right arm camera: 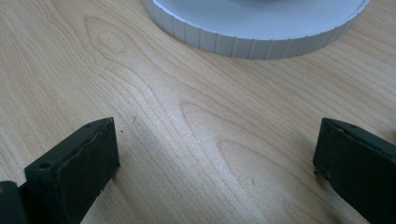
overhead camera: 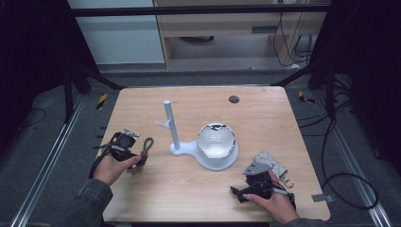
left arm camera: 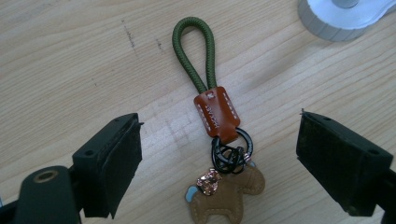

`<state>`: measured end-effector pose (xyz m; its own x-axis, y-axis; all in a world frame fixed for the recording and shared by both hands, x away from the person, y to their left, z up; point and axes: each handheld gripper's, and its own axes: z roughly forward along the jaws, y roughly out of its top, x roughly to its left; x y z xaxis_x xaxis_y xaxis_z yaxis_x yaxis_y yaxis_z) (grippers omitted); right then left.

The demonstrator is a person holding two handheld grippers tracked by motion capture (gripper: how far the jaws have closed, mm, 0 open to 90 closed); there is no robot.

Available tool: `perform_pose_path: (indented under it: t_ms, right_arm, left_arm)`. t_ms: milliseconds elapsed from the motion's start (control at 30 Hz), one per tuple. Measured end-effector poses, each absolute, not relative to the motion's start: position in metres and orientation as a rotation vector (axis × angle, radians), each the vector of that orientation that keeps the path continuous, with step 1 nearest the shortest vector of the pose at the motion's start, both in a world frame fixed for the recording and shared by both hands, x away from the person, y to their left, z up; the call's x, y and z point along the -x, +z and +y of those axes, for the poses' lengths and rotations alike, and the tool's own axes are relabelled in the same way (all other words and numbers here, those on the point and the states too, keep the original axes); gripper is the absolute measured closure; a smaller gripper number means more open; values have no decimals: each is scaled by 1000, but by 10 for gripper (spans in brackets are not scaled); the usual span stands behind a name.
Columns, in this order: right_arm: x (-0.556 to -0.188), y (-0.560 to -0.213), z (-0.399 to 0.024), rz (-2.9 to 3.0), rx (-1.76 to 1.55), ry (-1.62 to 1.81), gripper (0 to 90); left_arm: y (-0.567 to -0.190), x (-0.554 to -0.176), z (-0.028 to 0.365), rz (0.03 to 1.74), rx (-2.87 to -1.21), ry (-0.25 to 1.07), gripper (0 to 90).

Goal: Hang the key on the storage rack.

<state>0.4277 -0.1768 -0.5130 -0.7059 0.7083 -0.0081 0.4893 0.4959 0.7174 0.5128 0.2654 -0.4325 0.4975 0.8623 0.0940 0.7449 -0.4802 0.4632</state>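
**Lining up on the keychain beside the white stand**

I am holding my left gripper [left arm camera: 219,154] over the keychain [left arm camera: 212,121], jaws standing wide with nothing pressed between the pads, so it is gripping nothing. The keychain is lying flat on the table [overhead camera: 265,113], to the left of the white stand [overhead camera: 176,142], near but not touching its round base. Its green cord loop [left arm camera: 194,51] is pointing toward the stand, the brown leather tab [left arm camera: 217,114] is sitting behind it, and the little horse charm [left arm camera: 224,196] is lying closest to me, farthest from the stand.

I am judging that the next step is a pick, probably to hang the loop on one of the stand's pegs (the loop is the part that must stay free). So I am aiming to close across the leather tab, which looks stiff and flat, rather than on the cord or the loose black ring. I am keeping the jaws square to the tab and coming straight down, so the pads are not nudging it sideways.

My right gripper [overhead camera: 246,191] is resting in front of the stand's base, jaws apart and empty, above bare wood.
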Motion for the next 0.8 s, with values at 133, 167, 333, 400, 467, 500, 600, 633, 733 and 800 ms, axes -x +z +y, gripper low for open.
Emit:
perform_pose_path:
  t_ms: [133, 167, 333, 400, 467, 500, 600, 633, 733, 800]
  right_arm:
    - [-428, -513, -177, 2441, -1010, 1028, 3]
    - [-428, -513, -177, 2441, -1009, 1027, 3]
    - [-428, -513, -177, 2441, -1009, 1027, 3]
    - [-428, -513, -177, 2441, -1008, 1027, 3]
    - [-428, -513, -177, 2441, -1008, 1027, 3]
    - [-428, -513, -177, 2441, -1008, 1027, 3]
    - [-428, -513, -177, 2441, -1008, 1027, 3]
    - [-428, -513, -177, 2441, -1009, 1027, 3]
    - [-428, -513, -177, 2441, -1009, 1027, 3]
    - [-428, -513, -177, 2440, -1009, 1027, 3]
  left_arm:
    - [-433, -518, 264, 1353, -2398, 439, 134]
    - [-433, -518, 264, 1353, -2398, 439, 134]
    - [-436, -523, 259, 1363, -2419, 421, 184]
    - [-437, -524, 258, 1362, -2418, 417, 206]
    - [-437, -525, 256, 1358, -2419, 408, 218]
    - [-437, -525, 255, 1353, -2424, 403, 253]
    - [-438, -525, 253, 1358, -2431, 387, 280]
    - [-439, -525, 253, 1365, -2431, 375, 303]
    - [-442, -527, 252, 1376, -2428, 349, 356]
    - [-443, -529, 251, 1388, -2422, 346, 390]
